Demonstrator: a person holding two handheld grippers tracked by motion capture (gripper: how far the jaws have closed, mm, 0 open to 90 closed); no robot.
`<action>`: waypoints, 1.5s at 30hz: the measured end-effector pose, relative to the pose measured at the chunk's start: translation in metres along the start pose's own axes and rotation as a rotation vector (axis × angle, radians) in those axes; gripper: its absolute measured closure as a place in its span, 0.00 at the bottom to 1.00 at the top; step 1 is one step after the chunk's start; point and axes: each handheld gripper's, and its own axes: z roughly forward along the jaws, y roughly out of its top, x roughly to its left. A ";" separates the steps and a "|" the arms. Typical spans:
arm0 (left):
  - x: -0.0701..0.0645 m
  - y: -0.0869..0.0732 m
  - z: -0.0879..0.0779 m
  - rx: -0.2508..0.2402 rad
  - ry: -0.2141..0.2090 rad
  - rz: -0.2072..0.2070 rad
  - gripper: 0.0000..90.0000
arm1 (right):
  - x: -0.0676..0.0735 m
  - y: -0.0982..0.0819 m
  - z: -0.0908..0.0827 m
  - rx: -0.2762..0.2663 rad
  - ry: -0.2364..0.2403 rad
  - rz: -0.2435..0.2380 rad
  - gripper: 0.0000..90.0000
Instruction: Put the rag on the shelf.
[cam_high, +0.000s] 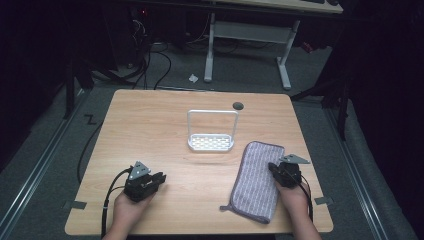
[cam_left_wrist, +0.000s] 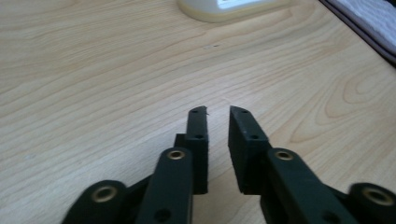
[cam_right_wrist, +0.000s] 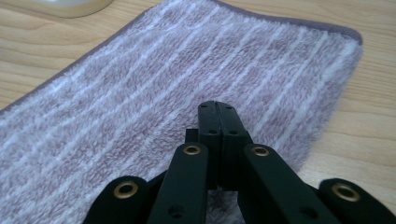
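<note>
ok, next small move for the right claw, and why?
Probably open it, then lower onto the towel's near edge. The right claw is shut with nothing between its pads, poised over the towel, which lies flat on the table. Shut jaws can't pinch the fabric.

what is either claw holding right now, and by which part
Nothing is held: the left claw is empty over bare table; the right claw is shut above the towel.

Purple-grey striped towel (cam_high: 256, 181) lies flat on the wooden table, folded into a long rectangle with a darker hem and a small loop at its near left corner. It spreads under and ahead of the right gripper's (cam_right_wrist: 218, 106) closed fingertips, pile fluffy, stripes running lengthwise.
</note>
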 end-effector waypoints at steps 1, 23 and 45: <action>0.002 -0.001 0.000 0.001 0.003 -0.013 0.83 | 0.002 -0.001 -0.001 -0.001 0.012 -0.004 1.00; -0.030 0.002 0.008 -0.001 -0.046 0.036 0.74 | 0.070 -0.008 -0.007 0.008 0.195 -0.127 1.00; -0.134 -0.005 0.043 0.099 -0.188 0.359 0.81 | 0.146 -0.010 -0.006 0.013 0.327 -0.326 1.00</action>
